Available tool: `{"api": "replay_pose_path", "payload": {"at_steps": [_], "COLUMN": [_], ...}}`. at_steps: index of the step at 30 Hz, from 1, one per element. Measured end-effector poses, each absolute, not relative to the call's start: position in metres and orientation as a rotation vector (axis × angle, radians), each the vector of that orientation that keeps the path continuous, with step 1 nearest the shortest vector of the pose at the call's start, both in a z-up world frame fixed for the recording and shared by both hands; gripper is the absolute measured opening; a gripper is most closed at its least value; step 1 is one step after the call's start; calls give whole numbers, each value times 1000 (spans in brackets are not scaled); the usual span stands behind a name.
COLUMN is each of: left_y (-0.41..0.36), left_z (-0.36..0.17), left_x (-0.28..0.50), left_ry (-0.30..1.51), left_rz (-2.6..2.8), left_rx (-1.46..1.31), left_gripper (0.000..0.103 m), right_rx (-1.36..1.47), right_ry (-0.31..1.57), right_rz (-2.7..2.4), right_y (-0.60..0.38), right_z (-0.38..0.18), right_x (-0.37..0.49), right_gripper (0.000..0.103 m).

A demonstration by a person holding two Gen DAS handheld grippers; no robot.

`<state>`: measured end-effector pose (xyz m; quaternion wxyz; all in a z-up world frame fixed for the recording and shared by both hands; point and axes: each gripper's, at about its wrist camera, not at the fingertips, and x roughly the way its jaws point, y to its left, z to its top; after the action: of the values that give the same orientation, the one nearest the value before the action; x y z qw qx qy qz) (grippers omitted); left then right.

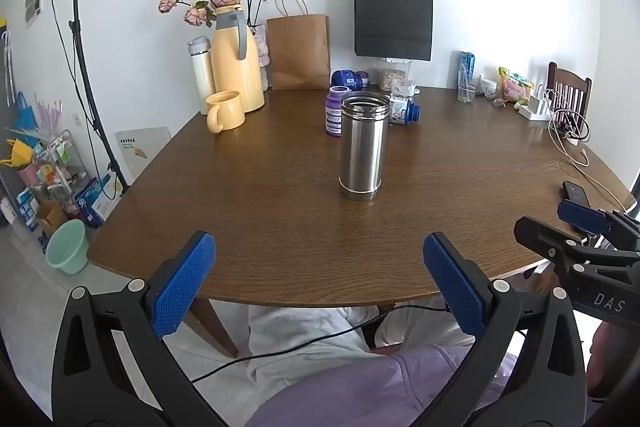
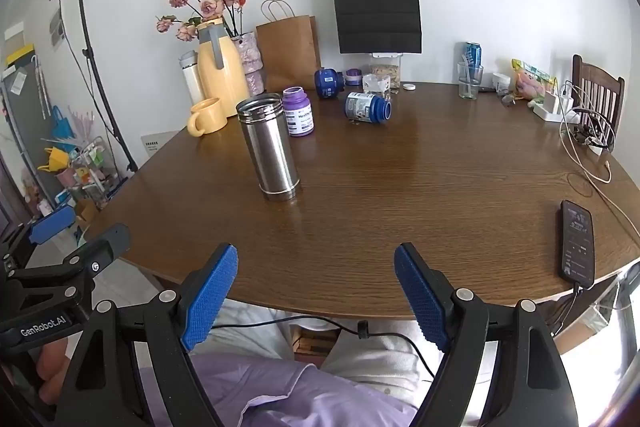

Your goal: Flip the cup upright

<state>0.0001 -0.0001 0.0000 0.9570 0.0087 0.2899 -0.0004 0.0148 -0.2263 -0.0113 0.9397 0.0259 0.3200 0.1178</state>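
Observation:
A stainless steel cup stands upright on the brown wooden table, its open threaded mouth facing up; the right wrist view shows the cup left of centre. My left gripper is open at the table's near edge, well short of the cup, with nothing between its blue pads. My right gripper is open too, at the near edge and to the right of the cup, holding nothing. Each view catches the other gripper at its side.
Behind the cup stand a purple bottle, a fallen blue bottle, a yellow mug and a yellow jug. A phone on a cable lies at the right edge. Paper bags, a glass and chargers line the back.

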Motion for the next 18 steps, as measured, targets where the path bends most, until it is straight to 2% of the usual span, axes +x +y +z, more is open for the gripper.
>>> {"api": "replay_pose_path", "payload": {"at_steps": [18], "left_y": [0], "left_z": [0], "left_x": [0], "left_ry": [589], "left_rz": [1], "left_rx": [22], "left_gripper": [103], "right_rx": [83], "right_ry": [661], "right_rz": [252], "right_y": [-227], "right_z": [-12], "right_x": [15], "right_gripper": [84]}}
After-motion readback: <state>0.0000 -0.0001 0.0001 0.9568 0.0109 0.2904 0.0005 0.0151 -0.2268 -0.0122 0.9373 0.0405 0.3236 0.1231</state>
